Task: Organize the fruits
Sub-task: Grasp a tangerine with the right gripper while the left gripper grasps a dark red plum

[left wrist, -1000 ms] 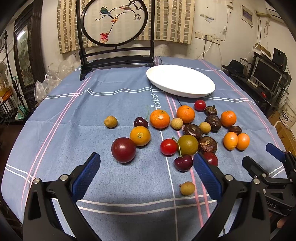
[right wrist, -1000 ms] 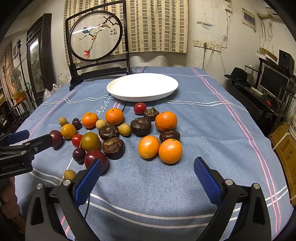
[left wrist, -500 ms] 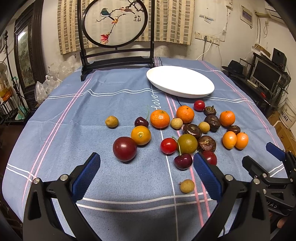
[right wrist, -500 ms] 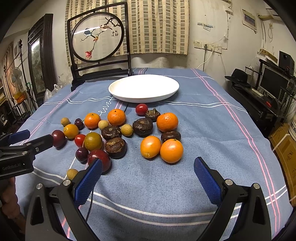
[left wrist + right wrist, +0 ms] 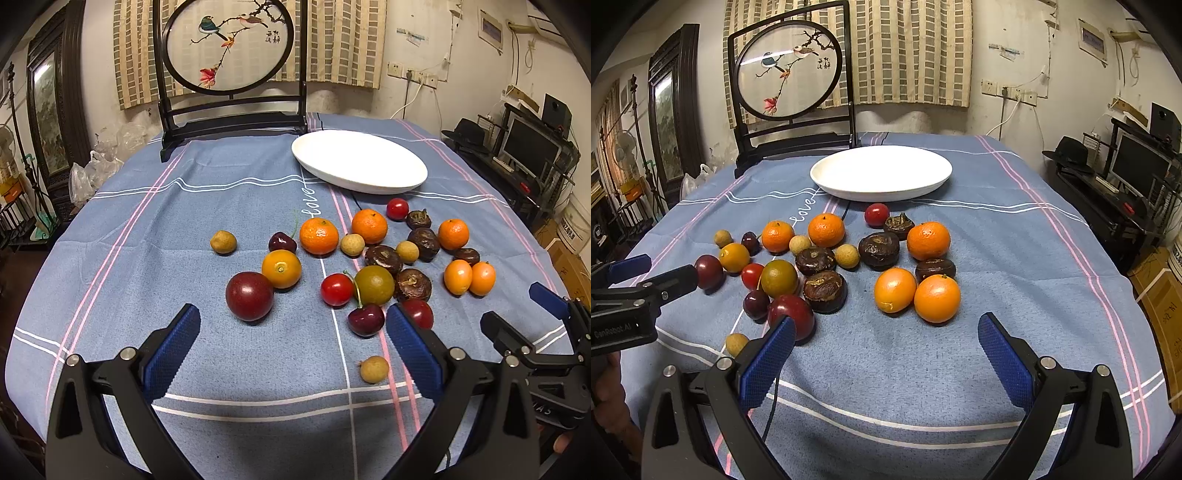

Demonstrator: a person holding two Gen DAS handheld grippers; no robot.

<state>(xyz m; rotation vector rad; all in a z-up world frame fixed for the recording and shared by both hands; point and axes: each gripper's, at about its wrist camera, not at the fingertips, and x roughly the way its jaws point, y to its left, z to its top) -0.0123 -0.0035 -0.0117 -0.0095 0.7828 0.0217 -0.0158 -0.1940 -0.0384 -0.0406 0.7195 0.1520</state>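
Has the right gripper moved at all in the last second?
Yes. In its own view the white plate sits slightly lower and nearer, so the open right gripper crept forward toward it.

Your right tongs (image 5: 886,349) hang spread wide and empty above the blue striped cloth on the tabletop (image 5: 1015,229), their blue pads (image 5: 1004,354) on either side of bare fabric. Just ahead of them lie two oranges (image 5: 936,298) touching each other, with a dark water chestnut (image 5: 935,268) behind. A dark red plum (image 5: 792,317) sits beside your left pad, partly hidden by it. Farther back the fruits cluster below the white plate (image 5: 881,171), which holds nothing. Your left tongs (image 5: 657,273) reach in from the left edge, parted, near another dark plum (image 5: 708,271).
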